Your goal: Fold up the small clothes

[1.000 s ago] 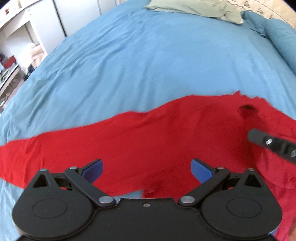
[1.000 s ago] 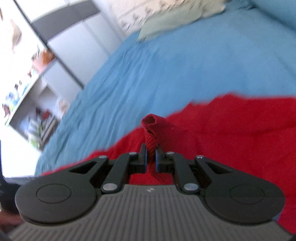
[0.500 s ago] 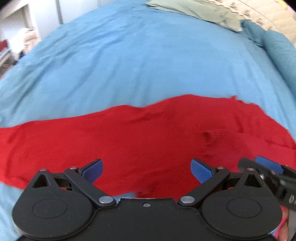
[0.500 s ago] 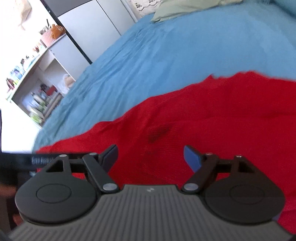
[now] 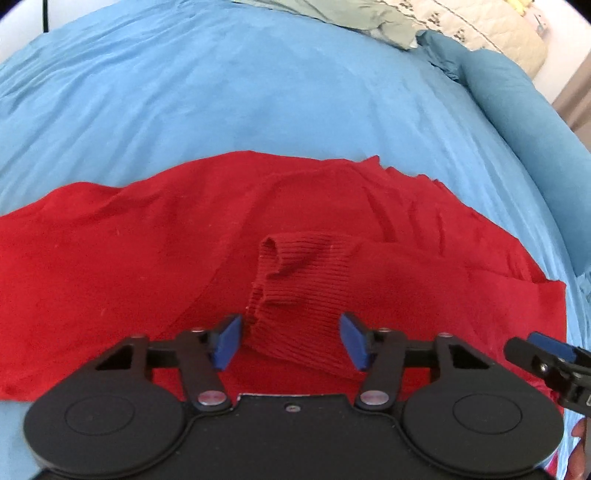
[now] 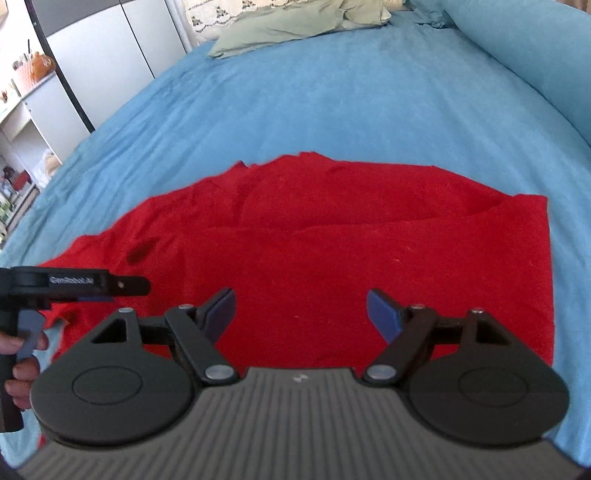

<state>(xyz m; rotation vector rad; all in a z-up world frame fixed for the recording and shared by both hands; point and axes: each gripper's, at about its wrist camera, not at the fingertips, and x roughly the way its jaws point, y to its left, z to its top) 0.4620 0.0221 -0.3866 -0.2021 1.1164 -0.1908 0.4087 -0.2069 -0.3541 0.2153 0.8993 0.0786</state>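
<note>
A red knit garment (image 5: 147, 251) lies spread across the blue bed; it also shows in the right wrist view (image 6: 369, 251). Its ribbed cuff (image 5: 306, 295) lies folded onto the body, between the open fingers of my left gripper (image 5: 291, 343), which holds nothing. My right gripper (image 6: 301, 314) is open and empty above the garment's right part. The right gripper's fingertip (image 5: 543, 350) shows at the lower right of the left wrist view. The left gripper's finger (image 6: 103, 286) shows at the left of the right wrist view.
The blue bedspread (image 5: 258, 92) covers the bed. A green cloth (image 6: 295, 26) and a patterned quilt (image 5: 480, 29) lie at the far end, a blue pillow (image 5: 517, 110) along the right. White cupboards and shelves (image 6: 92, 74) stand to the left.
My right gripper let go of the ribbed cuff and opened, leaving it on the garment. My left gripper moved right so the cuff now lies between its open fingers.
</note>
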